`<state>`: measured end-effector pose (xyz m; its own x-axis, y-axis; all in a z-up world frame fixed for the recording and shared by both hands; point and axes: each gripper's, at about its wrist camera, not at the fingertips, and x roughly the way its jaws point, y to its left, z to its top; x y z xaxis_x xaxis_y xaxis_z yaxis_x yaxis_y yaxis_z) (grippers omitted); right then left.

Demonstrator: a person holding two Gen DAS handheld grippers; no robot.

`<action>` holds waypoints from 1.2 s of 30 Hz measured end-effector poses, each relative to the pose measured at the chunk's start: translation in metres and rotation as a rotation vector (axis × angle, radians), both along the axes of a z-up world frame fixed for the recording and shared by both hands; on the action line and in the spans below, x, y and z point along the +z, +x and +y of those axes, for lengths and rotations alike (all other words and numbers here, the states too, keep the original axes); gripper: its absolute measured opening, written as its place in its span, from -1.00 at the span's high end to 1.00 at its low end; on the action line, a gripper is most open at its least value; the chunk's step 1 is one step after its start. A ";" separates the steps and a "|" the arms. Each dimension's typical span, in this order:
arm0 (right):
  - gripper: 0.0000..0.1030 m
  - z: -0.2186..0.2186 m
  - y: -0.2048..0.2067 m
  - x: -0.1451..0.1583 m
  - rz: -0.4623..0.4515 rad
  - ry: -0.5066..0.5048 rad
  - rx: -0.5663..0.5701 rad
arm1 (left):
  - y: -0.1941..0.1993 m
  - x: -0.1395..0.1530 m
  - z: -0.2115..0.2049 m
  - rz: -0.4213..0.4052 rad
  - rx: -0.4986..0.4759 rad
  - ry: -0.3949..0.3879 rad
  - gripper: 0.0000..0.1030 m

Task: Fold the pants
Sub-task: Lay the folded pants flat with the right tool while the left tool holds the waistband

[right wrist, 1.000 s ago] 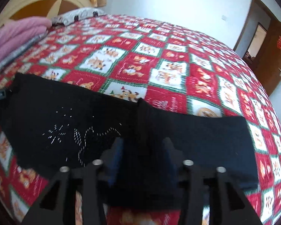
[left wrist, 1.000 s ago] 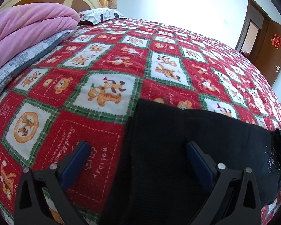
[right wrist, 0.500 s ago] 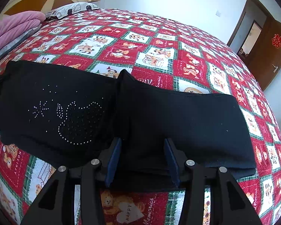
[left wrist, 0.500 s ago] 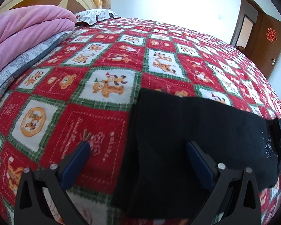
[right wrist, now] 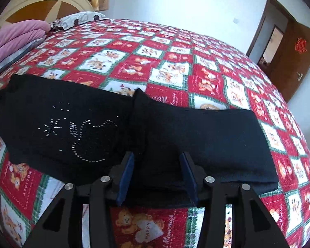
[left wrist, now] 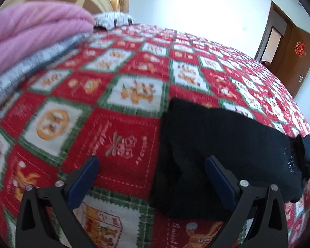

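Left tongs are spread wide and holding nothing, hanging just above the near left corner of the black knit pants. One blue-padded finger is over bare quilt and the other is over black fabric. Right tongs are partly apart too, with the near edge of the pants sitting in the gap between the pads. I can't tell whether they're actually pinching that edge or just straddling it.

The pants lie across the near part of the bed, on the red-and-green Christmas patchwork quilt. The right portion is already doubled over, so there's a thicker slab with a raised fold ridge near the middle, while the left portion with the rhinestone heart pattern lies flat in a single layer.

What's changed over the last second — the right view went from blurry with the cloth looking slack to a steady look at a settled, squared-off fold, and the right tongs have opened up a bit around that edge. The left view has swung and gone blurry, so that hand is on the move. My read is that one fold has just been laid down and let go, and the next step is probably bringing the rhinestone half over — or the folded half onto it. A pink folded blanket sits far left, well out of the way.
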<state>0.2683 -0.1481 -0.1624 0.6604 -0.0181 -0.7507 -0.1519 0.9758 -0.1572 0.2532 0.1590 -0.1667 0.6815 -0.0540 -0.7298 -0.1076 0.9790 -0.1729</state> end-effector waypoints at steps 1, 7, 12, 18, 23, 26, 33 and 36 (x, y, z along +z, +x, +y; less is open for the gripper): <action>0.04 0.000 0.005 -0.008 0.034 0.003 -0.001 | -0.001 0.000 -0.001 -0.009 0.000 0.002 -1.00; 0.04 0.006 0.004 -0.009 0.012 -0.025 0.001 | -0.004 0.004 -0.015 -0.007 -0.037 -0.005 -0.65; 0.04 0.006 0.000 -0.009 -0.013 -0.033 -0.003 | -0.003 0.004 -0.017 0.007 -0.036 0.003 -0.61; 0.04 0.002 0.001 0.003 -0.020 0.029 0.008 | -0.007 0.007 -0.026 0.013 -0.078 -0.013 -0.09; 0.03 -0.001 0.004 0.027 -0.063 0.065 0.000 | -0.007 0.006 -0.025 0.010 -0.073 -0.027 -0.09; -0.06 -0.001 0.017 0.031 -0.057 0.037 -0.021 | -0.008 0.005 -0.025 0.001 -0.079 -0.023 -0.09; -0.06 -0.004 0.047 -0.001 0.068 0.069 -0.060 | -0.009 0.000 -0.023 -0.036 -0.102 -0.037 -0.09; 0.33 -0.012 0.045 0.001 0.065 0.131 -0.081 | -0.010 -0.001 -0.022 -0.048 -0.107 -0.052 -0.09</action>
<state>0.3133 -0.1598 -0.1615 0.6104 0.0317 -0.7914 -0.0777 0.9968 -0.0199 0.2431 0.1374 -0.1677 0.7041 -0.1647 -0.6907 0.0063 0.9741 -0.2259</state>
